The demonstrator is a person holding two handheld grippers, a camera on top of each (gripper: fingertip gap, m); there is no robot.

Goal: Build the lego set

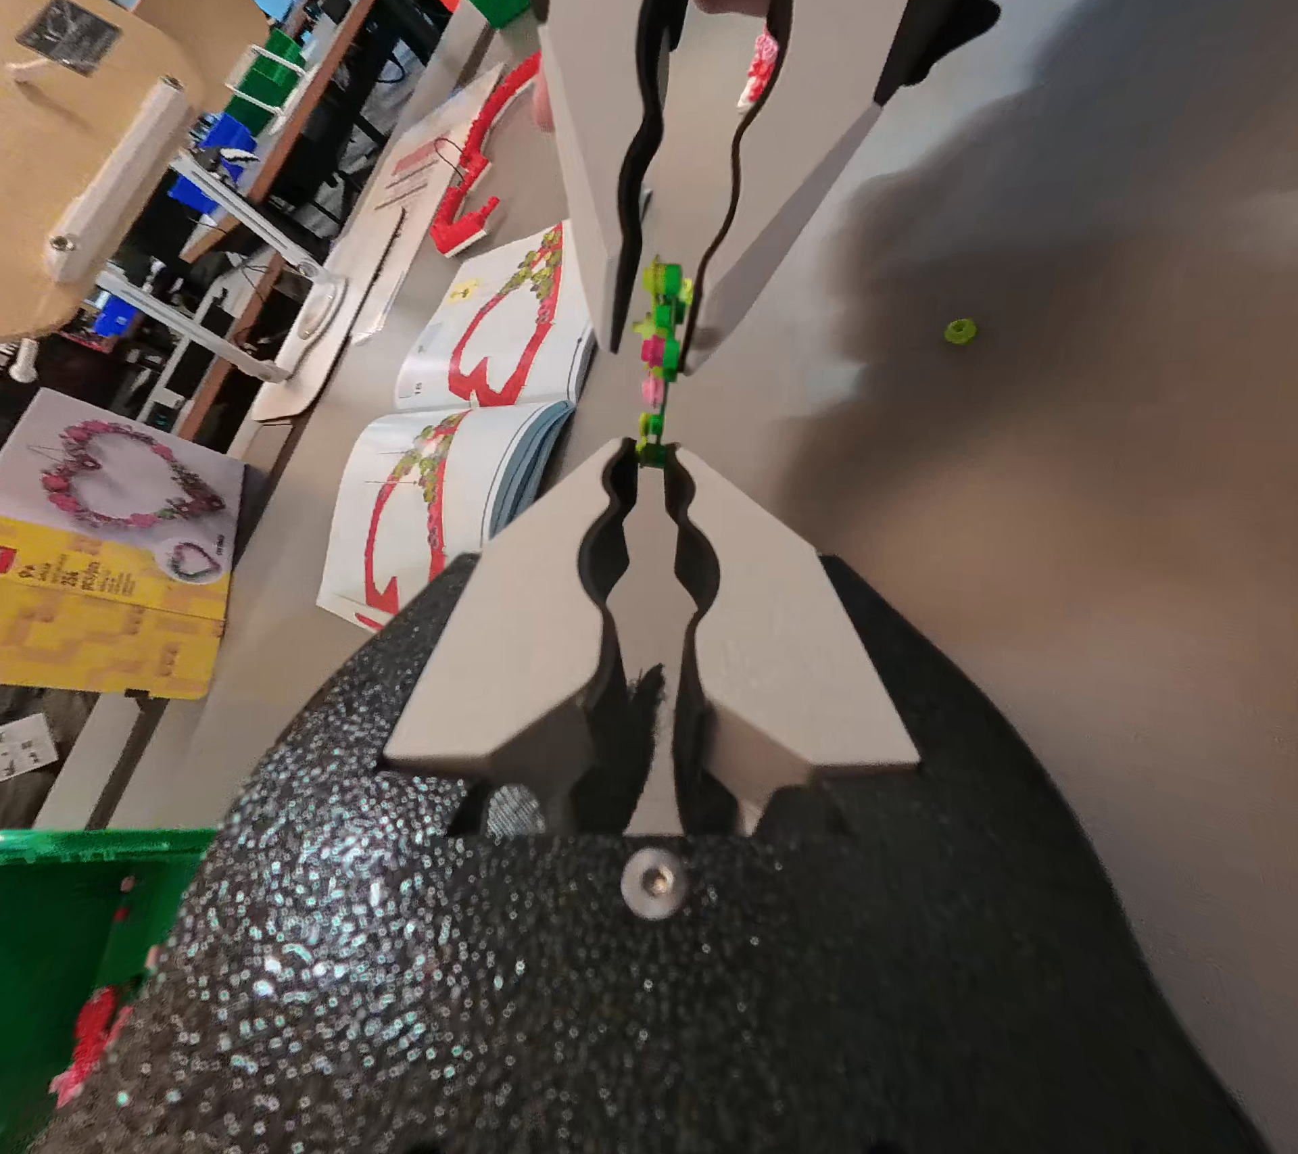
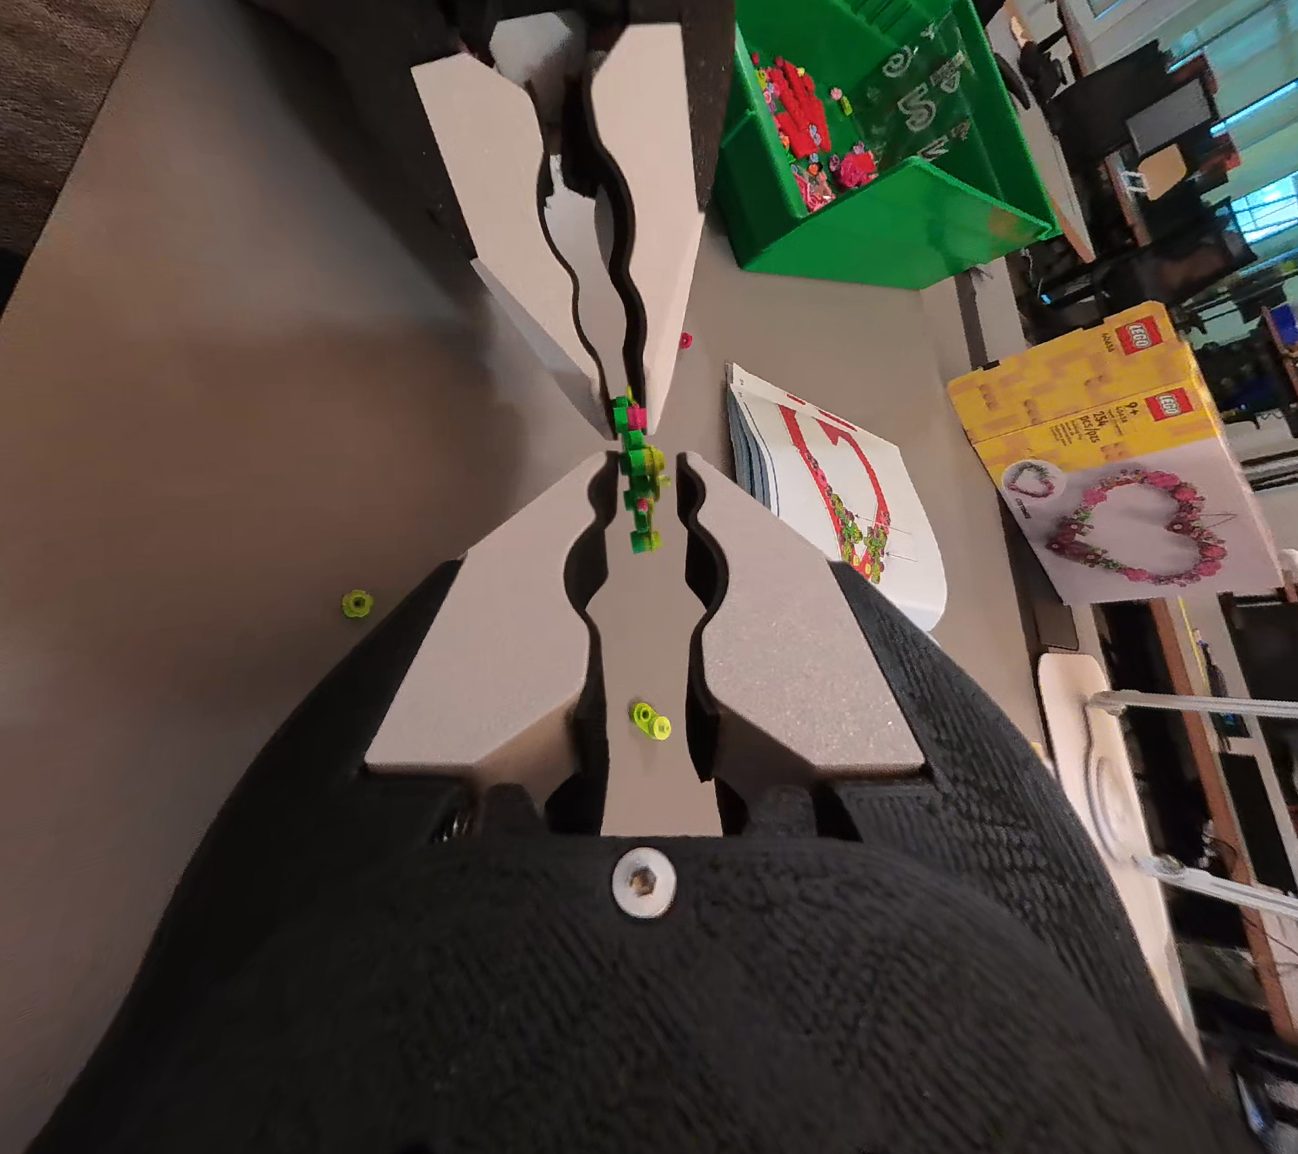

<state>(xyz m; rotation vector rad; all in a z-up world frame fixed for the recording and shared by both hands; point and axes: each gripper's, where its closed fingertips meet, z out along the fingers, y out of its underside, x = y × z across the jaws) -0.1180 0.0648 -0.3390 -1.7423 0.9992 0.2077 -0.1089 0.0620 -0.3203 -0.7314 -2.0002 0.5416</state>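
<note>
A short strip of green, lime and pink Lego pieces (image 1: 660, 340) hangs in the air between the two grippers, above the grey table (image 1: 1053, 558). My left gripper (image 1: 651, 453) is shut on the strip's near end. It enters the right wrist view from the top (image 2: 630, 421), pinching the strip (image 2: 640, 488). My right gripper (image 2: 646, 466) has its jaws a little apart around the strip's other end, with a small gap on one side. It enters the left wrist view from the top (image 1: 657, 348).
A lime round piece (image 2: 357, 602), a lime two-stud piece (image 2: 651, 720) and a pink piece (image 2: 685, 339) lie loose on the table. An open instruction booklet (image 1: 492, 418), a red heart frame (image 1: 484, 151), the set's box (image 2: 1124, 474) and a green bin (image 2: 878, 249) of pieces are nearby. Both grippers' tips are close together, under 4 cm apart.
</note>
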